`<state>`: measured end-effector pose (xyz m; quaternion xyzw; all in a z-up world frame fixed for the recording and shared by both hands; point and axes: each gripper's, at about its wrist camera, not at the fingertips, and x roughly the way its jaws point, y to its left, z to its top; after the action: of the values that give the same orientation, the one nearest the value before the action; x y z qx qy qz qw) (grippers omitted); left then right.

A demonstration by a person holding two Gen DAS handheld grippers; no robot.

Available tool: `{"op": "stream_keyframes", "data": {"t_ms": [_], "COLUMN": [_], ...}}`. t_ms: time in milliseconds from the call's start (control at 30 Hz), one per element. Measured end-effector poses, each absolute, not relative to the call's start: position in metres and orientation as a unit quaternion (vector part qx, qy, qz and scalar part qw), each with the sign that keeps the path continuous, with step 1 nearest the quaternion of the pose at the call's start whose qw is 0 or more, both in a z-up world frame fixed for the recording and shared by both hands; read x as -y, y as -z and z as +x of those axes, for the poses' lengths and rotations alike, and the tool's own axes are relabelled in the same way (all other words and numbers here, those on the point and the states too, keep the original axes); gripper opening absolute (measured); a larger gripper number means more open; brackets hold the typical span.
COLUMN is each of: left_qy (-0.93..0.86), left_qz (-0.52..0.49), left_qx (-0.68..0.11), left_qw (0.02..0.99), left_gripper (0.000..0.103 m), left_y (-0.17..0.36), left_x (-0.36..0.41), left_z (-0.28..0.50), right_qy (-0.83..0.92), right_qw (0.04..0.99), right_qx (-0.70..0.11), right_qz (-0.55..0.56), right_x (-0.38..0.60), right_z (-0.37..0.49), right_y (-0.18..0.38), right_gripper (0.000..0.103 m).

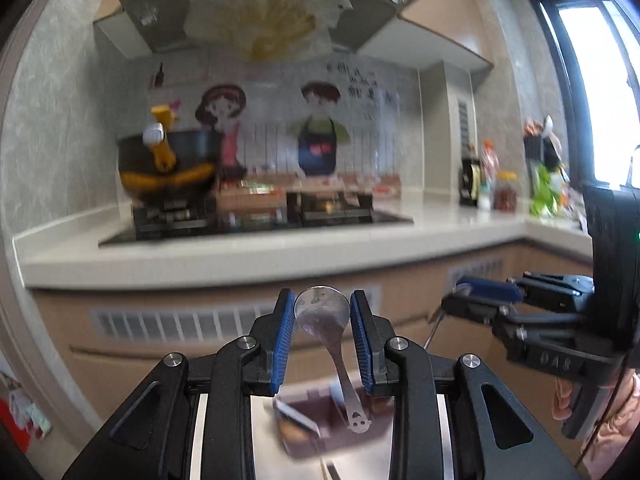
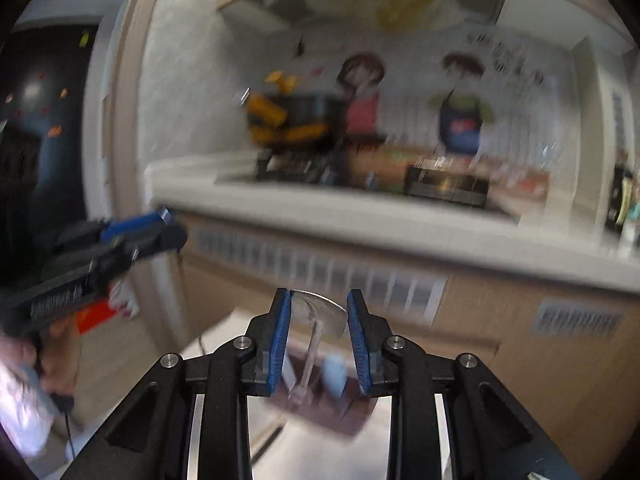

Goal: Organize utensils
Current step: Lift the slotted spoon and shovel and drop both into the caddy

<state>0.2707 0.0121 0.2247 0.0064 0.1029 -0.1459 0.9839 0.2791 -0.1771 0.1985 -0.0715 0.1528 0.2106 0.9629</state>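
Observation:
In the left wrist view my left gripper point(image 1: 322, 300) is shut on the bowl of a steel spoon point(image 1: 322, 314). Its handle hangs down and ends in a smiley cut-out. My right gripper point(image 1: 454, 294) is level with it at the right, with a thin metal handle hanging beneath it. In the blurred right wrist view my right gripper point(image 2: 318, 298) is shut on the rounded end of a steel utensil point(image 2: 320, 312), which looks like a spoon, handle pointing down. My left gripper point(image 2: 176, 226) shows at the left. A brown compartment tray point(image 1: 308, 416) lies far below both on a steel surface.
Ahead runs a white countertop point(image 1: 240, 256) with a gas hob point(image 1: 256, 216) and a black wok point(image 1: 168, 160) with yellow handles. A range hood point(image 1: 264, 4) hangs above. Bottles and jars point(image 1: 492, 188) stand at the right near a window. Beige cabinet fronts with vents lie below.

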Motion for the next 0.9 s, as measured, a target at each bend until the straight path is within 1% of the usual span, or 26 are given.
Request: {"op": "stream_keyframes", "data": {"t_ms": [67,133,233,300,367,600,733,900], "left_qy": [0.145,0.143,0.141,0.138,0.137,0.138,0.144,0.140], "left_qz": [-0.003,-0.011,-0.020,-0.022,-0.021,-0.021,-0.025,-0.005], "left_qx": [-0.095,-0.102,-0.114,-0.125,-0.142,-0.208,-0.239,-0.254], "left_qw": [0.985,0.984,0.983,0.982,0.980,0.968,0.960,0.957], "left_gripper": [0.029,0.029,0.029,0.029,0.029,0.029,0.029,0.029], "left_y": [-0.231,-0.227,-0.212,-0.194,-0.176,-0.109,-0.083,-0.058], "left_x": [-0.016,-0.020,-0.023,-0.024,-0.022,-0.014,-0.008,0.007], "left_z": [0.292,0.316,0.340,0.355,0.368,0.405,0.417,0.423], "right_qy": [-0.197,-0.185,-0.178,-0.173,-0.173,-0.174,-0.166,-0.158], "right_qw": [0.967,0.969,0.967,0.968,0.965,0.952,0.950,0.952], "right_qx": [-0.147,-0.151,-0.173,-0.177,-0.190,-0.246,-0.253,-0.252], "right_qz": [-0.065,-0.061,-0.052,-0.050,-0.051,-0.059,-0.077,-0.070], "right_x": [0.176,0.174,0.173,0.176,0.178,0.183,0.187,0.195], "right_z": [0.305,0.327,0.354,0.358,0.363,0.375,0.372,0.368], "right_y": [-0.211,-0.211,-0.196,-0.186,-0.170,-0.121,-0.106,-0.100], "right_gripper": [0.026,0.021,0.021,0.020,0.016,0.016,0.016,0.016]}}
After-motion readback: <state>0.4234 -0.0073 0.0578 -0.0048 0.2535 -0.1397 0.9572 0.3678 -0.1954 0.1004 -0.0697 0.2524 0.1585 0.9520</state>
